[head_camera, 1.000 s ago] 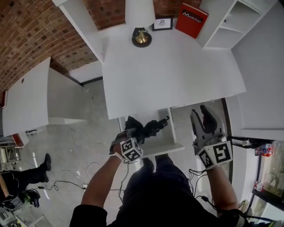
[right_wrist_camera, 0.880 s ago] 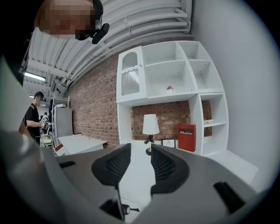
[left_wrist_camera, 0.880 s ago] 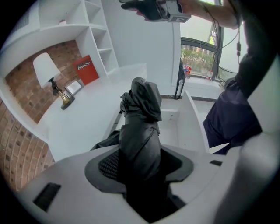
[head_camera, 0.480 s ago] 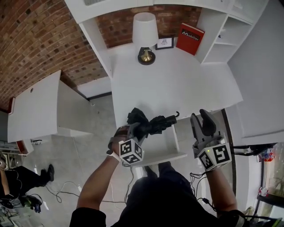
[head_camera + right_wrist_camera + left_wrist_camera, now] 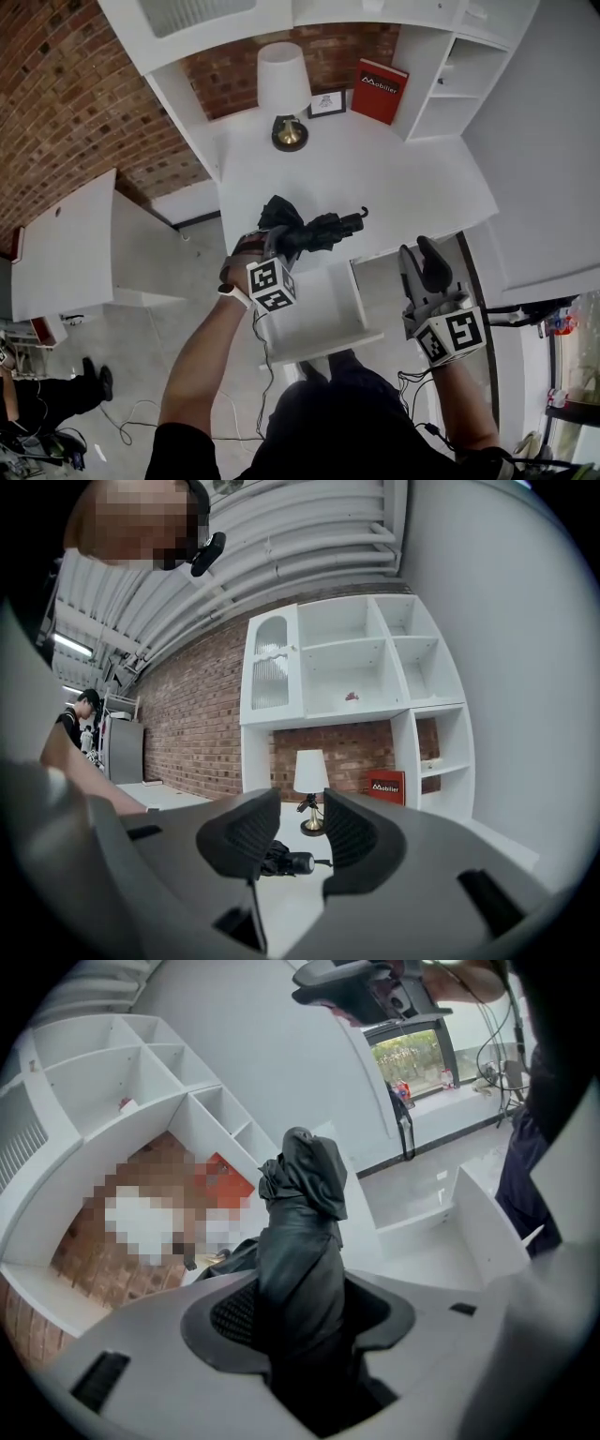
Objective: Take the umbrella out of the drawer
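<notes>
Two grippers: left gripper (image 5: 300, 1309) clenched on the umbrella (image 5: 302, 1232), black folded fabric filling the gap between its pads; right gripper (image 5: 291, 832) released, jaws a little apart, nothing between them.
Item held: one folded black umbrella, gripped near its middle, lying crosswise in the head view, bunched fabric to the left, handle end to the right.
Item location: over the front part of the white table (image 5: 403, 178), beyond the drawer (image 5: 323, 323); whether it touches the tabletop cannot be told.
Change, umbrella: a second ago it sat low at the drawer's mouth; it now stands clear of the drawer, carried up and forward.
Change, left gripper: it has risen and moved toward the table with the load, grip unchanged.
Change, right gripper: much where it was, to the right of the drawer, raised only slightly.
Drawer: pulled out below the table edge, its visible floor bare white.
Task standing (judged): removal is as good as done; only setting the umbrella down and letting go appears to remain.
Pose, left arm: forearm stretched forward from the lower middle of the head view, gripper tipped downward toward the tabletop, marker cube facing the camera.
Pose, right arm: forearm drawn in beside the body, gripper about level, pointing at the lamp (image 5: 310, 782) and red book (image 5: 386, 787) at the back of the table.
</notes>
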Action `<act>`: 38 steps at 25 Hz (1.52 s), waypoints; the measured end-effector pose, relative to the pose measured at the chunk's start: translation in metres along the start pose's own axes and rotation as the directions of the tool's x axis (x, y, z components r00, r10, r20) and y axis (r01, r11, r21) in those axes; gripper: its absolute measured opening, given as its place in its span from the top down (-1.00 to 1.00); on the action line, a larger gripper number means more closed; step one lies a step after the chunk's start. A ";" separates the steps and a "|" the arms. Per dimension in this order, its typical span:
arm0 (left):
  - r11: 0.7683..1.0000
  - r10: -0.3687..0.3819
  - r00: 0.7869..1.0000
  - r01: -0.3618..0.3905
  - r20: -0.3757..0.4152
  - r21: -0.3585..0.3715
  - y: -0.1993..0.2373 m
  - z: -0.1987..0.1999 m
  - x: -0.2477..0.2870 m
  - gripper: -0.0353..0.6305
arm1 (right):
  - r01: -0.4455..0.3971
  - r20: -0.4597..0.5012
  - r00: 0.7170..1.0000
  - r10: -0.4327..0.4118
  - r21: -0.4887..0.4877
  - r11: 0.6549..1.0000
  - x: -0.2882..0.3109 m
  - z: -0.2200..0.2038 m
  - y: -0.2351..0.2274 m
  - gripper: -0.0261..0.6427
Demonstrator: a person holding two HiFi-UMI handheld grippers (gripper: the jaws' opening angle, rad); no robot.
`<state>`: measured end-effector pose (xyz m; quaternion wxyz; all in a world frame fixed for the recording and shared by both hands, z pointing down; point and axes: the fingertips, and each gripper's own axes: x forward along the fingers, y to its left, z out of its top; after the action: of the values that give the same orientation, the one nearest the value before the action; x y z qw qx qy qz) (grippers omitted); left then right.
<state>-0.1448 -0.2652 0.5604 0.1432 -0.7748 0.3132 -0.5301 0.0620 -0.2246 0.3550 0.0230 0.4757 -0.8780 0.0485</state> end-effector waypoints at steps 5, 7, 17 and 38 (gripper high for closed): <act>1.000 -0.009 0.997 0.007 -0.081 -0.025 0.021 -0.022 0.040 0.20 | 0.003 -0.019 1.000 -0.003 0.015 1.000 0.013 -0.009 -0.024 0.50; 0.998 -0.030 0.991 0.024 -0.129 -0.050 0.026 -0.036 0.057 0.20 | -0.003 -0.026 1.000 0.003 0.027 1.000 0.023 -0.013 -0.034 0.50; 0.958 -0.116 0.944 0.024 -0.309 -0.287 0.041 -0.096 0.124 0.20 | -0.042 -0.084 0.995 0.046 0.053 0.998 0.079 -0.034 -0.075 0.50; 0.945 0.010 0.983 -0.069 -0.183 -0.321 0.060 -0.086 0.063 0.08 | -0.128 -0.093 0.987 0.135 0.078 0.989 0.109 -0.027 -0.027 0.52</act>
<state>-0.2276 -0.3415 0.6068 -0.0050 -0.7307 0.4235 -0.5354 0.0249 -0.3268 0.3934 0.0455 0.4144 -0.9029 0.1045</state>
